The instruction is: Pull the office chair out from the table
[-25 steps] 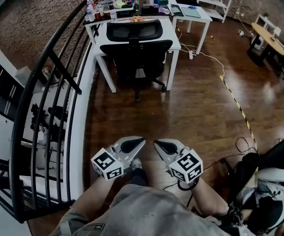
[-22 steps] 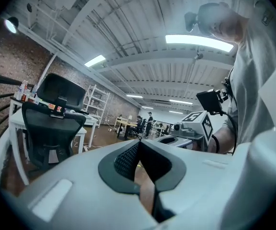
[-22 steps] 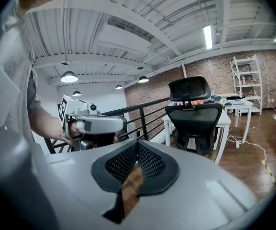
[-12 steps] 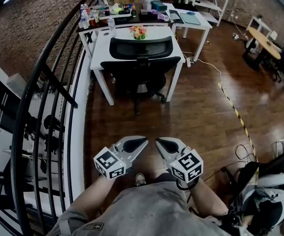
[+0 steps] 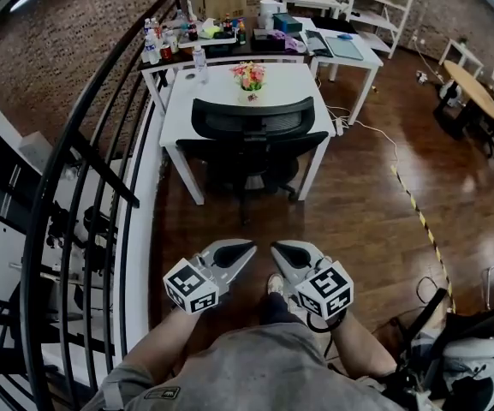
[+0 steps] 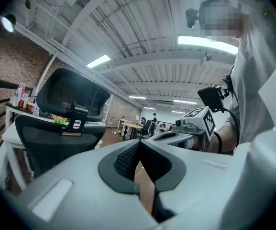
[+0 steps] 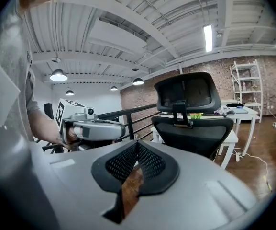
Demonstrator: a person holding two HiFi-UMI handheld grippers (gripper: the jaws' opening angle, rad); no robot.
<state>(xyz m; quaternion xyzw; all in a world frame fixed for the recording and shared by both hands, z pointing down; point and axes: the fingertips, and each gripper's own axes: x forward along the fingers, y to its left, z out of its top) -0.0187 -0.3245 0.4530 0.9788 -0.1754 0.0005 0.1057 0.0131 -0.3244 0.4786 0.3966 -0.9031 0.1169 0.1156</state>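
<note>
- The chair (image 5: 251,131) stands tucked in at the white bench (image 5: 217,92), with its back toward the person and its seat under the bench's edge. It has not been pulled out yet.
- Over the last second the chair and bench have slid lower and grown larger in the head view, so the person has been walking up to them (a shoe (image 5: 274,282) shows between the claws).
- The left claw (image 5: 245,248) has its jaws pressed together with nothing between them, and it is held out low ahead of the body.
- The right claw (image 5: 279,250), just beside the left, is also closed and empty.
- Both claws are well apart from the chair, so I judge this to be the approach. The jaws would need to open before either could take the backrest.
</note>
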